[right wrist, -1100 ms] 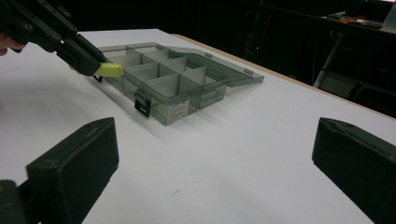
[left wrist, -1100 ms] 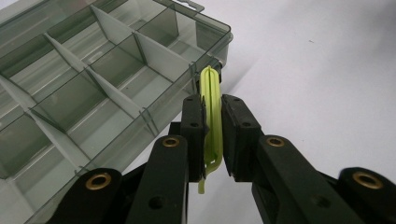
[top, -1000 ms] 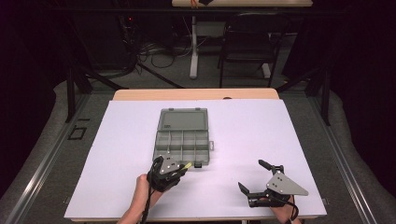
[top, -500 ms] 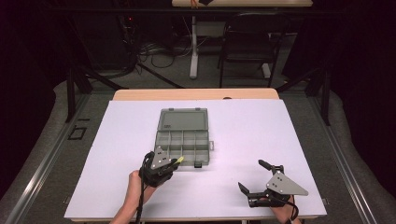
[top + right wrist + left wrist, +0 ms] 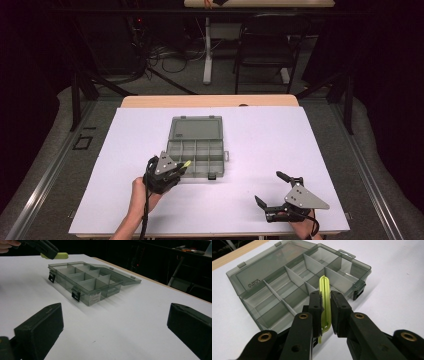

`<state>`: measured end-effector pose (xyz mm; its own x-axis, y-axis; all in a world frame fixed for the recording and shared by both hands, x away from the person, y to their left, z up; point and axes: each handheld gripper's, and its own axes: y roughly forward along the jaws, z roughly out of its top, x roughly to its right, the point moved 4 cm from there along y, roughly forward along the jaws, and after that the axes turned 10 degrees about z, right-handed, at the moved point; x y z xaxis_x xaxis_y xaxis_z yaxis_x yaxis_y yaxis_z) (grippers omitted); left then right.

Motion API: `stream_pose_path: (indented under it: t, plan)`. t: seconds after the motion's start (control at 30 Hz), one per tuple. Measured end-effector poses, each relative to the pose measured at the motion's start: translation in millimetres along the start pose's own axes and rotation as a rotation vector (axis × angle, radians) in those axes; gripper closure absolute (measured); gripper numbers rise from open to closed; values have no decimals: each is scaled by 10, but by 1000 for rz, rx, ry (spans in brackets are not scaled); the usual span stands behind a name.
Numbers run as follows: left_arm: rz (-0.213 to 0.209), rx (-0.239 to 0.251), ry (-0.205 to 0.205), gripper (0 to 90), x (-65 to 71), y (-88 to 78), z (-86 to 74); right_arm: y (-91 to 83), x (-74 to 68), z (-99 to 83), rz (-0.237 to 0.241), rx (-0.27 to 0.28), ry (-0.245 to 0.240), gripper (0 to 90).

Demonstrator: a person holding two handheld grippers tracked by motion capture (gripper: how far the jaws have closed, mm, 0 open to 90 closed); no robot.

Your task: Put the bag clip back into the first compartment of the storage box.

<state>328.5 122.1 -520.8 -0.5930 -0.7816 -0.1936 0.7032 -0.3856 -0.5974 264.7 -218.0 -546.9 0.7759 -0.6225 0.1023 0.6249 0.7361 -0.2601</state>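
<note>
Left gripper (image 5: 176, 170) sits at the near left corner of the organizer box (image 5: 196, 150), jaws pinching a yellow-green clip (image 5: 325, 302); in the left gripper view the pads press on both flat sides of the clip, which stands on edge between them; clip is long and thin, long axis running along the jaws' own line, rounded closed end sticking out past the jaw tips and pointing at the box, other end back down between the jaws; in the high view the clip's tip (image 5: 186, 164) shows pointing right and slightly away from the person, over the box's near left edge; clip is off the counter, held in the air, just above the near row of compartments; cannot tell if it touches the box rim.

Box is grey translucent, lid (image 5: 196, 128) folded open flat on the far side, dividers making two rows of compartments, two dark latches on the near wall (image 5: 75, 293); box long axis runs left-right across the white counter (image 5: 280, 140); it sits about mid-counter, a bit left.

Right gripper (image 5: 272, 192) rests at the near right of the counter, well apart from the box, jaws spread wide with nothing between them; right gripper view looks between the two jaws at the box's latch side, with the left gripper (image 5: 48, 250) and clip (image 5: 61, 255) at top left.
</note>
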Motion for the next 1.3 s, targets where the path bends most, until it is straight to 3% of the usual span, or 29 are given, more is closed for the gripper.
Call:
stream_pose_path:
  t: [0.77,1.3]
  plan:
    - [50,23,-19,796,-237,49,144,-5,-1,-1,-5,-1,-3,4]
    - [95,28,-50,797,-408,196,244,-3,-6,-3,-2,-5,-5,4]
